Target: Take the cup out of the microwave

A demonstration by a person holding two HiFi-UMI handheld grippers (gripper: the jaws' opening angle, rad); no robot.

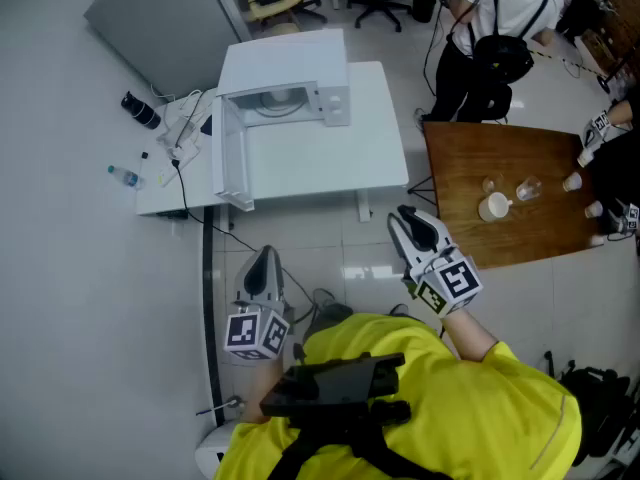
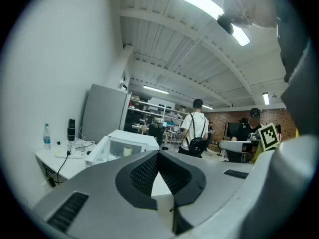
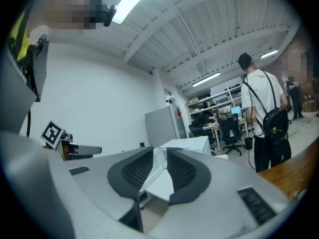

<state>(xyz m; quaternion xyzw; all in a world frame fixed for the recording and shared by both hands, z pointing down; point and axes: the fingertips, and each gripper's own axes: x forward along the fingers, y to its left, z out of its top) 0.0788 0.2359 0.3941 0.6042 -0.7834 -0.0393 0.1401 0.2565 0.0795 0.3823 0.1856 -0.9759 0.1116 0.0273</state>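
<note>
A white microwave (image 1: 300,73) stands on a white table (image 1: 330,168) ahead of me, its door (image 1: 228,158) swung open to the left. In the left gripper view a pale cup (image 2: 127,152) stands inside the open microwave (image 2: 133,139). In the head view only the turntable shows in the cavity. My left gripper (image 1: 265,255) hangs over the floor short of the table, jaws shut and empty. My right gripper (image 1: 402,215) is near the table's front right corner. Its jaws (image 3: 160,151) stand a narrow slit apart with nothing between them, pointing at the microwave (image 3: 187,144).
A brown wooden table (image 1: 480,158) at the right carries a white mug (image 1: 494,207) and clear glasses (image 1: 527,189). A person with a black backpack (image 1: 495,18) stands behind it. Cables, a black bottle (image 1: 141,110) and a water bottle (image 1: 125,176) lie left of the microwave.
</note>
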